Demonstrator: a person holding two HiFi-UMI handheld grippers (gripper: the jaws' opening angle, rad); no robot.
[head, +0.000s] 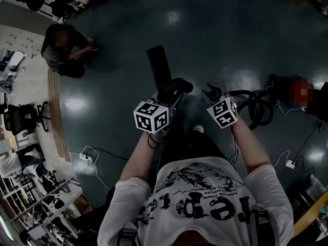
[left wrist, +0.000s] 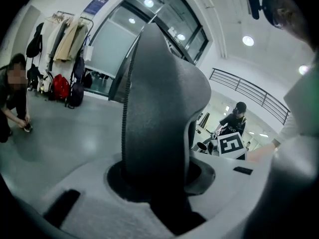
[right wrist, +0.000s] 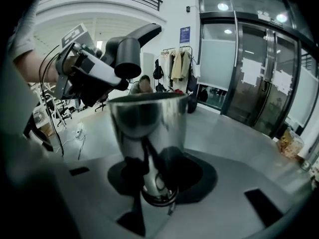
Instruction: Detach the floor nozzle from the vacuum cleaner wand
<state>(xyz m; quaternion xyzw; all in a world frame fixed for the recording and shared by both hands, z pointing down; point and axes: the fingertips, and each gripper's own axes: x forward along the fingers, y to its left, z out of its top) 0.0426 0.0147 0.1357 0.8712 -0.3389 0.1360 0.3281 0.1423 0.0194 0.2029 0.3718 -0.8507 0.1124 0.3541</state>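
The black floor nozzle (head: 159, 68) hangs over the dark floor, its curved neck (left wrist: 157, 113) clamped in my left gripper (head: 167, 100), which is shut on it. My right gripper (head: 214, 97) is shut on the chrome wand (right wrist: 147, 128), whose open end points away from me. In the right gripper view the nozzle neck's round socket (right wrist: 127, 59) floats up and to the left of the wand's mouth, apart from it. The two grippers sit side by side, and the right one's marker cube (left wrist: 231, 145) shows past the nozzle.
A black hose (head: 256, 109) coils from the wand to the vacuum body (head: 289, 91) on the floor at right. A person crouches at upper left (head: 64, 47). Cables and power strips (head: 84, 157) lie on the floor; an office chair (head: 23, 118) stands left.
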